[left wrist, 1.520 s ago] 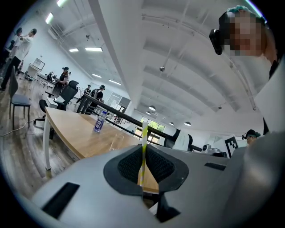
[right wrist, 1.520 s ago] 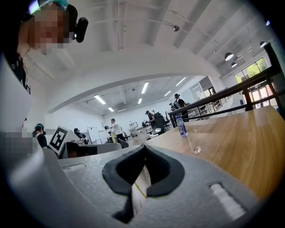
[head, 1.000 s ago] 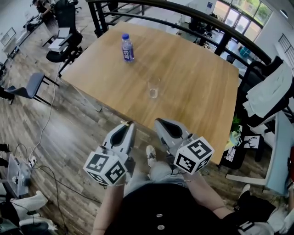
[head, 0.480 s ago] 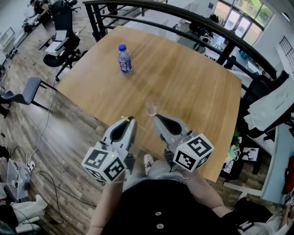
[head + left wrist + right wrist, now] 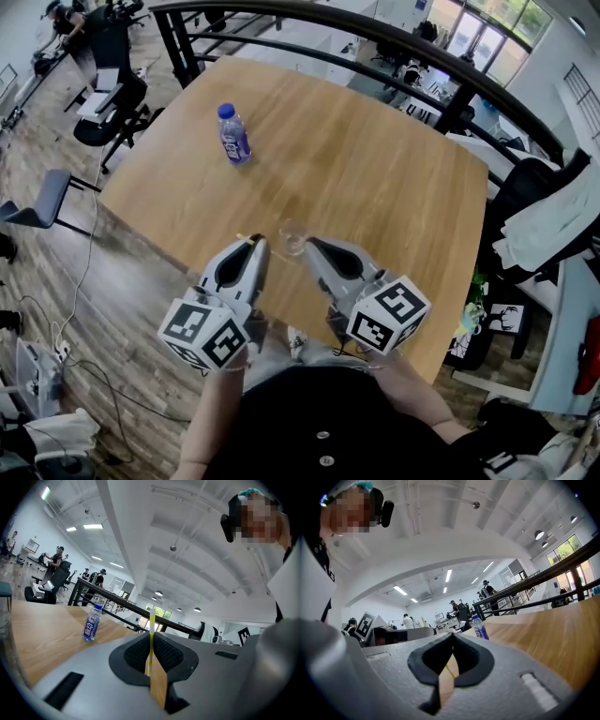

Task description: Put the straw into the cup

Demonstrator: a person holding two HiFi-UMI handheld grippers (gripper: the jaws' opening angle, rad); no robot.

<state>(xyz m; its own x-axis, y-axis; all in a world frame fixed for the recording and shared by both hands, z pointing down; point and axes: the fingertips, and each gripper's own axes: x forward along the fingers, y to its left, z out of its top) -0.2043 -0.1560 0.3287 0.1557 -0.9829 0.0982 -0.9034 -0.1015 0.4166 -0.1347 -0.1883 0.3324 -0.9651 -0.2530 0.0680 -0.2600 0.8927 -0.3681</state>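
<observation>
While both grippers are reaching out over the near table edge, person: is standing at the wooden table (image 5: 394, 187), wearing a dark top and holding 1 gripper in each hand.
left gripper (image 5: 254, 244): is pointing roughly level across the table, on the left of the pair.
left jaws: are sitting narrow, pinching the straw (image 5: 152, 623) between the pads.
straw: yellow-and-white striped, is standing upright in that grip and sticking up above the jaw tips, outside the cup.
right gripper (image 5: 308, 247): is pointing the same way beside the left one, the 2 sitting close but apart.
right jaws: are resting together at the tips, gripping nothing that can be made out.
cup (image 5: 292, 238): clear, is standing upright on the table near its near edge, just beyond and between the tips of the 2 grippers.
bottle (image 5: 232, 134): blue-capped and blue-labelled, is standing upright farther out on the left part of the table, well apart from the cup.
office chair (image 5: 112, 89): is standing on the wood floor (image 5: 56, 281) off the table's far left corner.
garment (image 5: 553, 202): white, is hanging over a seat to the right of the table.
railing (image 5: 375, 42): black, is running along the table's far side.
background: several people are standing beyond the railing in both gripper views.
</observation>
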